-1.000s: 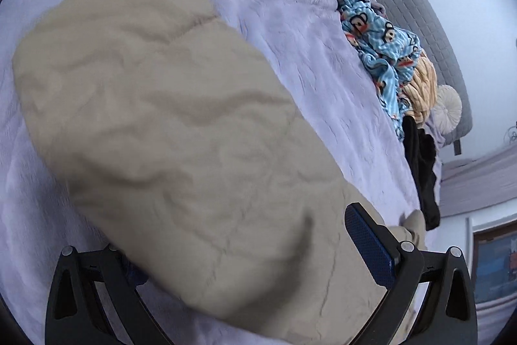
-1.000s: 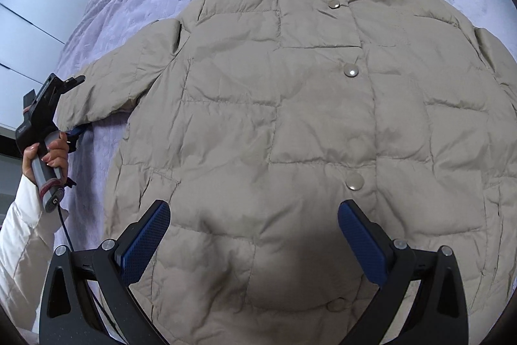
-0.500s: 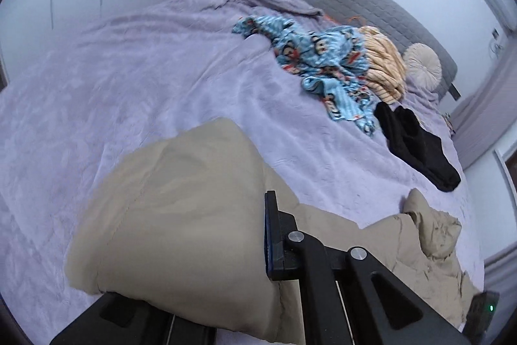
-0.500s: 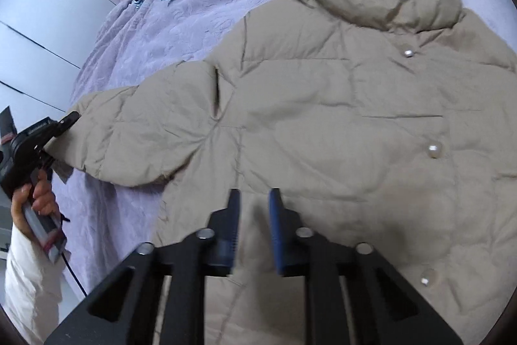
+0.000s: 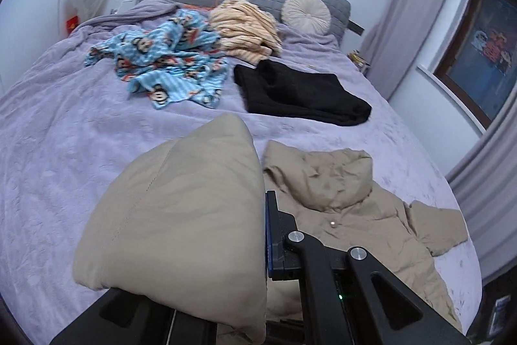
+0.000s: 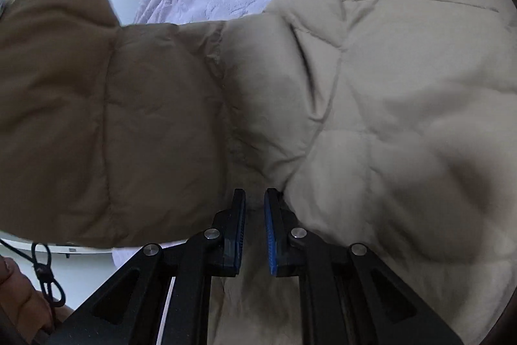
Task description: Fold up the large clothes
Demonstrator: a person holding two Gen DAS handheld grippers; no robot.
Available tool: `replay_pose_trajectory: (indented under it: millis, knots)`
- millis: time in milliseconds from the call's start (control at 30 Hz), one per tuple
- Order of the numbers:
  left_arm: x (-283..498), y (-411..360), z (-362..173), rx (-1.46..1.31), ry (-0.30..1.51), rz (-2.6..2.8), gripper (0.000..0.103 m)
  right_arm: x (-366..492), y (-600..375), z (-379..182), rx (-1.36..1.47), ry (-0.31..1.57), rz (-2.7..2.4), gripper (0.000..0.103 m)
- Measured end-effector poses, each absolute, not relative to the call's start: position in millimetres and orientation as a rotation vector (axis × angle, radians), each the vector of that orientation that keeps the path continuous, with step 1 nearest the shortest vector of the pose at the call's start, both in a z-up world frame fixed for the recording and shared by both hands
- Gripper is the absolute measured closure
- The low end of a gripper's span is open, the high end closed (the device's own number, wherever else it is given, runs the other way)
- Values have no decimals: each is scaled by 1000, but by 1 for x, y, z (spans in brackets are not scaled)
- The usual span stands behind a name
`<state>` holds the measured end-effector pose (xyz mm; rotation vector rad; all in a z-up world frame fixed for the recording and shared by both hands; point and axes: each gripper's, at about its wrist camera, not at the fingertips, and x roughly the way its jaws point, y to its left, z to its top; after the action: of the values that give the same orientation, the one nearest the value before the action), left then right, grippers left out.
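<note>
The left tool (image 5: 263, 235) is squeezed tight on the tan sleeve (image 5: 181, 222) of the puffy coat (image 5: 355, 215) and holds it up off the bed (image 5: 64, 134). The right tool (image 6: 255, 228) is pinched narrow on a fold of the coat near the armpit. The coat lies on the purple bed. A blue monkey blanket (image 5: 168, 63) and black clothes (image 5: 297, 92) lie farther back.

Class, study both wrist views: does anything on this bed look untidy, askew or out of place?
Yes. Behind the beige puffer jacket, three garments lie crumpled and unfolded on the lilac bedspread: a blue monkey-print cloth, a peach striped fleece and a black garment. The jacket's collar is rumpled.
</note>
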<state>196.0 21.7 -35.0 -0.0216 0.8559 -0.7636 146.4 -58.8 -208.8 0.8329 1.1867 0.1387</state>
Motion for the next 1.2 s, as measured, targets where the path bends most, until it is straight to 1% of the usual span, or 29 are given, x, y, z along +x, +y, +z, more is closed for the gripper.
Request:
replay_pose_trajectory:
  millis: [133, 267, 400, 433, 500, 533, 567, 600, 733, 767, 800, 867, 900, 933, 1000, 1067, 1133, 1200]
  knots:
    - [159, -66, -52, 72, 886, -860, 96, 95, -116, -185, 788, 1164, 52, 90]
    - [118, -142, -104, 275, 920, -842, 96, 35, -194, -165, 718, 1135, -157, 90]
    - [97, -170, -163, 429, 1000, -777, 96, -3, -248, -167, 695, 1134, -301, 90]
    - [96, -172, -173, 442, 1025, -767, 92, -9, -256, -169, 699, 1140, -314, 90]
    - [94, -166, -177, 429, 1027, -779, 74, -13, -271, -169, 715, 1141, -322, 90]
    - [93, -164, -174, 421, 1026, -788, 44, -12, -273, -173, 720, 1140, -318, 90]
    - [91, -162, -170, 415, 1028, -794, 9, -11, -274, -174, 723, 1137, -313, 90]
    - [88, -158, -163, 407, 1009, -788, 3, -9, -277, -174, 726, 1133, -307, 89]
    - [78, -134, -121, 383, 921, -799, 3, -9, -283, -169, 716, 1117, -311, 89]
    - [77, -121, -109, 358, 897, -799, 3, -21, -284, -162, 718, 1092, -322, 89]
    - [78, -104, -96, 319, 873, -789, 3, -33, -281, -153, 698, 1086, -322, 85]
    - [93, -71, -80, 256, 843, -711, 3, -32, -275, -137, 628, 1063, -310, 52]
    - [108, -55, -77, 232, 843, -661, 3, -26, -267, -126, 575, 1046, -305, 20]
    - [122, -35, -76, 202, 851, -589, 3, -18, -257, -114, 517, 1012, -288, 13]
    - [154, 5, -83, 143, 880, -428, 3, 3, -231, -92, 383, 965, -230, 13]
    - [184, 37, -105, 97, 961, -332, 3, 32, -198, -78, 234, 935, -186, 13]
    - [204, 60, -131, 76, 1042, -259, 3, 59, -162, -73, 101, 915, -137, 13]
    - [210, 70, -154, 101, 1081, -226, 3, 86, -124, -79, -22, 934, -94, 13]
